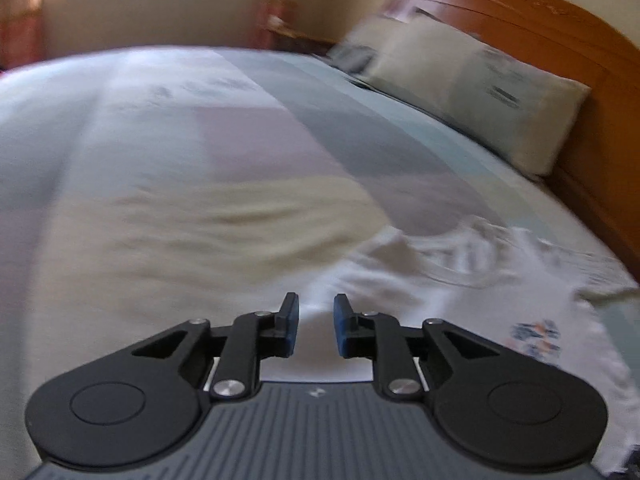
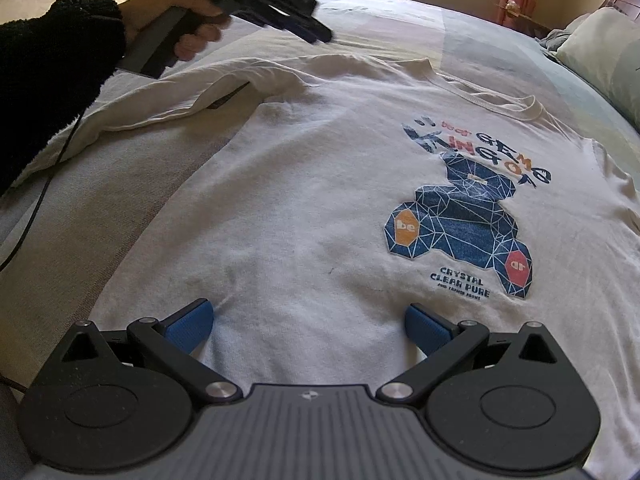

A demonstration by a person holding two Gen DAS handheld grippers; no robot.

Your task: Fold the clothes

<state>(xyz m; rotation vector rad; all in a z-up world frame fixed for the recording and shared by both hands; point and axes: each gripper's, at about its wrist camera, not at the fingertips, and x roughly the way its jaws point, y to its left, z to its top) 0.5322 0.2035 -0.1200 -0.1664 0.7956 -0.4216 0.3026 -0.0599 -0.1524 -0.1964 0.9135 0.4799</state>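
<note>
**White T-shirt spread on a bed, two hand-held claws above it**

From the right wrist view, at far left, a person's hand (image 2: 176,20) in a fuzzy black sleeve (image 2: 52,76) holds the left claw (image 2: 316,34) by its dark handle. The claw is blurred here and points right, over the bed past the shirt's upper edge. A thin black cable (image 2: 36,208) trails down from the sleeve across the bedcover.

Moving right, a white T-shirt (image 2: 312,208) lies face up and mostly flat on the bed (image 2: 80,240). Its near sleeve (image 2: 168,96) stretches out to the left, wrinkled and partly folded over itself. The collar (image 2: 500,98) points toward the upper right. To the right of centre is a print of a blue geometric bear (image 2: 460,224) with lettering above and below it. A pale pillow (image 2: 600,52) sits at the far right edge.

At the bottom, the right claw (image 2: 308,328) hovers low over the shirt's lower part, its blue pads (image 2: 188,326) spread wide apart and gripping nothing.

From the left wrist view, which is blurred, the left claw (image 1: 316,330) has a narrow gap between its blue pads (image 1: 292,332), with nothing held between them. Ahead lies the striped bedcover (image 1: 200,152); to the right, the rumpled shirt (image 1: 460,264), then a pillow (image 1: 480,92) against a wooden headboard (image 1: 580,32).
</note>
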